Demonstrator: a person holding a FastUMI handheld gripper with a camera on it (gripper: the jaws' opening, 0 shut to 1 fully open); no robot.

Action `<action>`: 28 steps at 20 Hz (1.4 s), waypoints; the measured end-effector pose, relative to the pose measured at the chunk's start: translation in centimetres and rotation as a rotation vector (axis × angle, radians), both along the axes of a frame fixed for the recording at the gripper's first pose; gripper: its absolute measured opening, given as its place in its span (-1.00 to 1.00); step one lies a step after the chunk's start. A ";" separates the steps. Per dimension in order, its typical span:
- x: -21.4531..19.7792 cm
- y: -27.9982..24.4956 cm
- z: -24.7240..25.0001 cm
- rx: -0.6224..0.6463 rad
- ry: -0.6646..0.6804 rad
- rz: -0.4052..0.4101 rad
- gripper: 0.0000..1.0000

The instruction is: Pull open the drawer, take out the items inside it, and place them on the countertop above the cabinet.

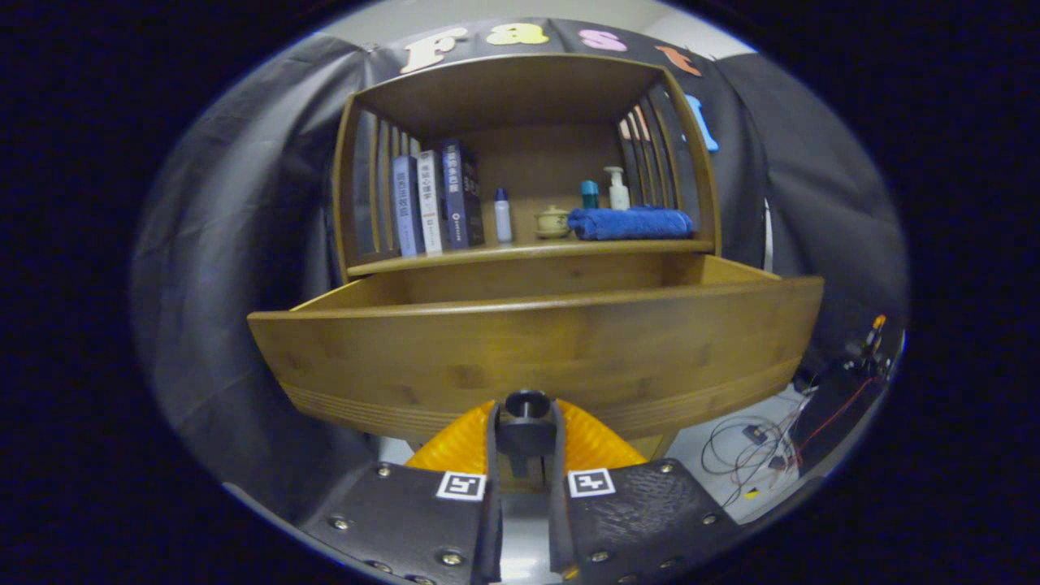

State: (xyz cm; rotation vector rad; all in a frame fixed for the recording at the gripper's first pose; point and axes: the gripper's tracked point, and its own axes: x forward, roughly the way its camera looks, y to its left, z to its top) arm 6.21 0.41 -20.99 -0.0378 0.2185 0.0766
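One drawer (536, 357) with one knob (526, 404). On the countertop (528, 252): three books (437, 203), three bottles (504, 215), one lidded cup (552, 221) and one folded towel (630, 223) at its 3 o'clock.

My claw (526, 435) grips the knob (526, 404) of the pulled-out drawer (536, 349), and above it the counter (528, 253) carries books (435, 199) left, a towel (630, 223) right, apparently bottles (504, 215) between.
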 end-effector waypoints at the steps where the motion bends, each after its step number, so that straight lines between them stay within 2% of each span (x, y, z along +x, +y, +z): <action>1: 0.0 0.0 0.5 0.008 -0.005 -0.003 -0.55; 3: -0.3 0.1 0.2 0.051 0.004 -0.006 -0.55; 8: -0.6 0.2 0.1 0.032 -0.002 0.046 -0.55; 11: -0.8 0.4 -0.2 0.050 0.052 0.077 -0.55; 12: -1.9 0.3 0.0 0.053 0.074 0.083 -0.43; 13: -2.3 0.1 1.5 0.061 0.031 0.067 -0.32; 18: -3.7 0.4 8.2 -0.018 -0.035 0.033 0.98; 22: -1.5 2.4 12.6 0.022 -0.026 0.104 0.98; 24: 0.8 1.3 14.0 0.024 0.003 0.066 0.98; 28: 5.7 1.6 11.9 0.086 0.225 0.060 0.99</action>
